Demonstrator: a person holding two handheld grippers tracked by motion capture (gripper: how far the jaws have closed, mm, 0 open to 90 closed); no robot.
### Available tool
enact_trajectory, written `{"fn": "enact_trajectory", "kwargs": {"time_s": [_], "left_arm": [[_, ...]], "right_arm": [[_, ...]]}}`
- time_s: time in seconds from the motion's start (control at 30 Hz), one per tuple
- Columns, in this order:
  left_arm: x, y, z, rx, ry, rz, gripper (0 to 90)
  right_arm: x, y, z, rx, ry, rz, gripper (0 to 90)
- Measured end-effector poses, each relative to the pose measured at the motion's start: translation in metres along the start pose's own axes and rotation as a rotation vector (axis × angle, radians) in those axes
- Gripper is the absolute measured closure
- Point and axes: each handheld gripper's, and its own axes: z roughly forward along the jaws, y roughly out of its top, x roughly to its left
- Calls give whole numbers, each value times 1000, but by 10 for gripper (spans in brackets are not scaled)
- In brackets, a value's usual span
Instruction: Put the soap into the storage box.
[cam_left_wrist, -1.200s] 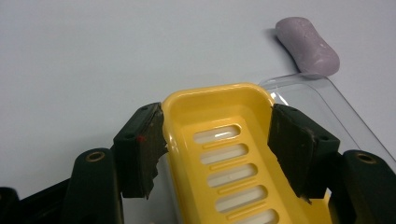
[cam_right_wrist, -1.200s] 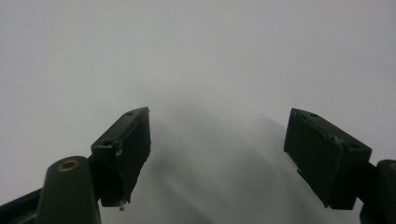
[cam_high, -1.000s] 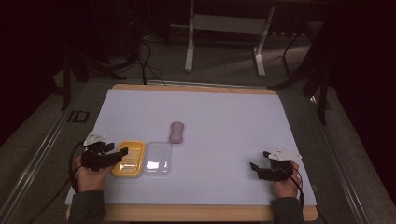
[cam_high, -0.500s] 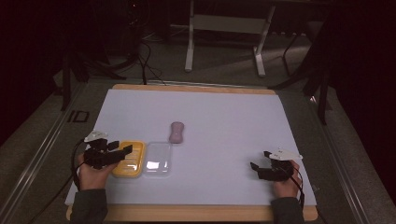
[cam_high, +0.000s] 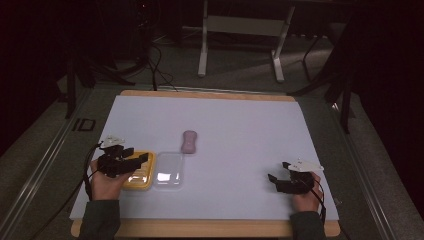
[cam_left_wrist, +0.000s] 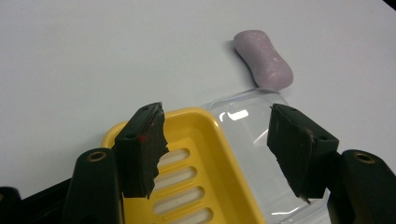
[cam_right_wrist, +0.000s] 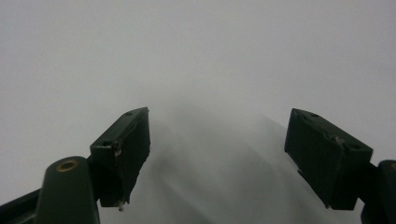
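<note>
A yellow slotted soap dish (cam_high: 139, 177) lies at the near left of the white mat, with a clear plastic lid (cam_high: 168, 170) right beside it. A pink bar of soap (cam_high: 189, 142) rests a little farther back, apart from both. My left gripper (cam_high: 142, 161) hovers over the yellow dish, open, nothing between its pads. In the left gripper view the jaws (cam_left_wrist: 215, 112) frame the yellow dish (cam_left_wrist: 196, 149) and the clear lid (cam_left_wrist: 247, 140), with the soap (cam_left_wrist: 264, 59) beyond. My right gripper (cam_high: 274, 181) rests at the near right, open; in its own view the jaws (cam_right_wrist: 217, 114) span bare mat.
The white mat (cam_high: 240, 120) covers a wooden board whose edge (cam_high: 200, 227) runs along the near side. Cables (cam_high: 150, 70) and a metal table frame (cam_high: 240, 45) stand on the dark floor behind.
My left gripper has lifted slightly and drifted a little farther over the yellow dish. The right gripper, the soap and the lid have not moved.
</note>
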Motion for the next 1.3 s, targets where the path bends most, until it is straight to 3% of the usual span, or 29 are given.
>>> {"fn": "enact_trajectory", "kwargs": {"time_s": [0.6,1.0,1.3], "left_arm": [[-13,17,4,54,27,13,351],[-29,30,16,64,23,62,339],[-40,39,31,102,10,103,331]], "right_arm": [[0,0,0,2,-2,-5,220],[0,0,0,5,0,-8,219],[1,0,0,6,-2,-8,219]]}}
